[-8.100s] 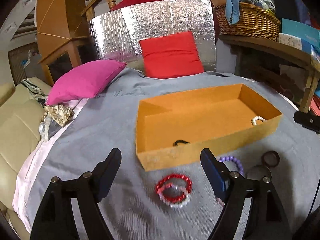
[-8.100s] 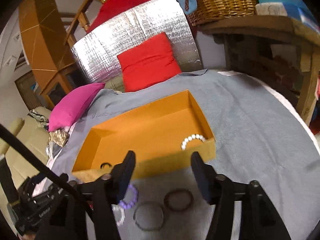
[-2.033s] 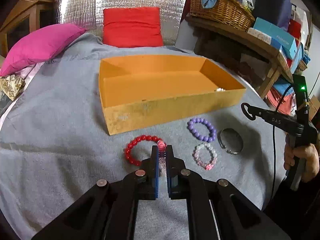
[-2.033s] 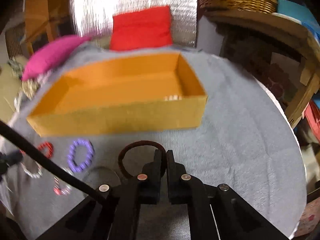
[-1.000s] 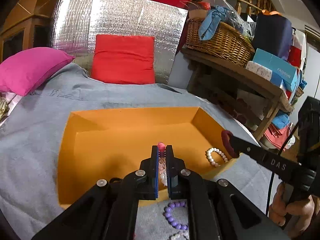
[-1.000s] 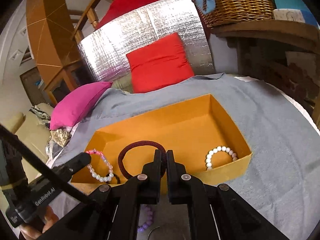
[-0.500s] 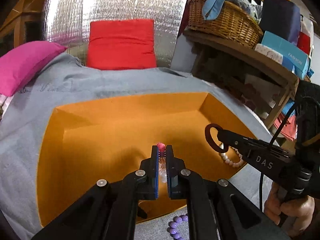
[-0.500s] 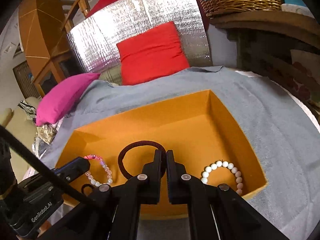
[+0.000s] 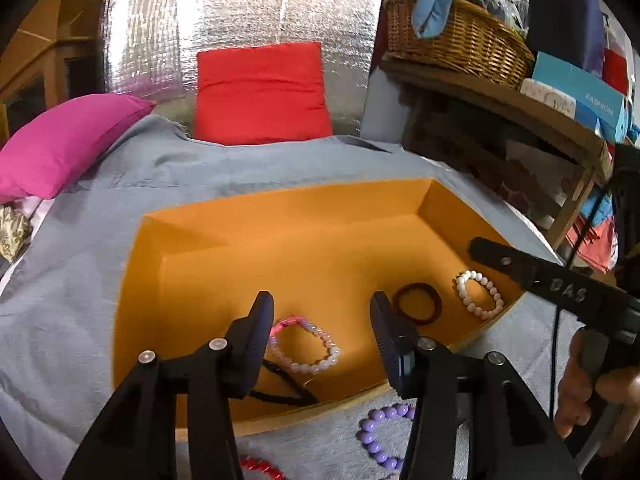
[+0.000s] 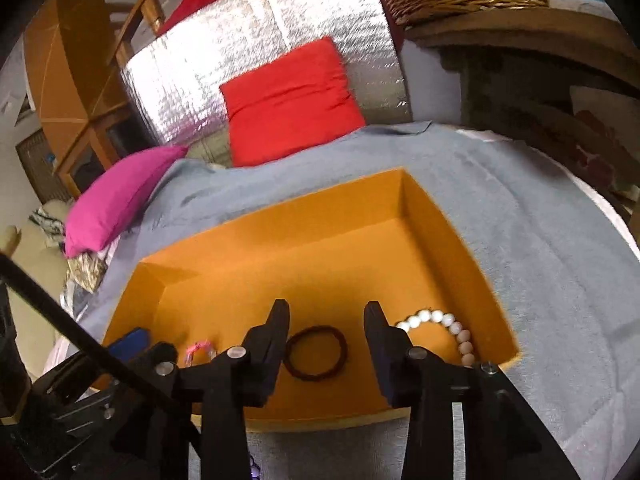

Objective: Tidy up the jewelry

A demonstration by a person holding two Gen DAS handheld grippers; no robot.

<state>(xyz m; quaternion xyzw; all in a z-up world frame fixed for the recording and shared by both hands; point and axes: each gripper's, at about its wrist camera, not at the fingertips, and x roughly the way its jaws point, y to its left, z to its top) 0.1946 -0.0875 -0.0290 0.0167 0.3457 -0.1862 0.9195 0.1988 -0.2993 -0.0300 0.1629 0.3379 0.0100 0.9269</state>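
Left wrist view: left gripper (image 9: 320,312) gaping wide, gripping nothing, over orange box (image 9: 280,216) containing four pieces: pink bracelet (image 9: 306,346), dark band (image 9: 417,309), white bracelet (image 9: 479,295), black tie (image 9: 280,384); purple bracelet (image 9: 378,440) lying outside. Right wrist view: right gripper (image 10: 326,328) gaping, empty, above that band (image 10: 316,353).

Both grippers are matte black plastic with silver screw heads on the linkages. The left gripper (image 9: 322,312) has blue pads; the right gripper (image 10: 326,328) says "DAS" in grey, with a bare-skinned hand (image 9: 592,392) on it.
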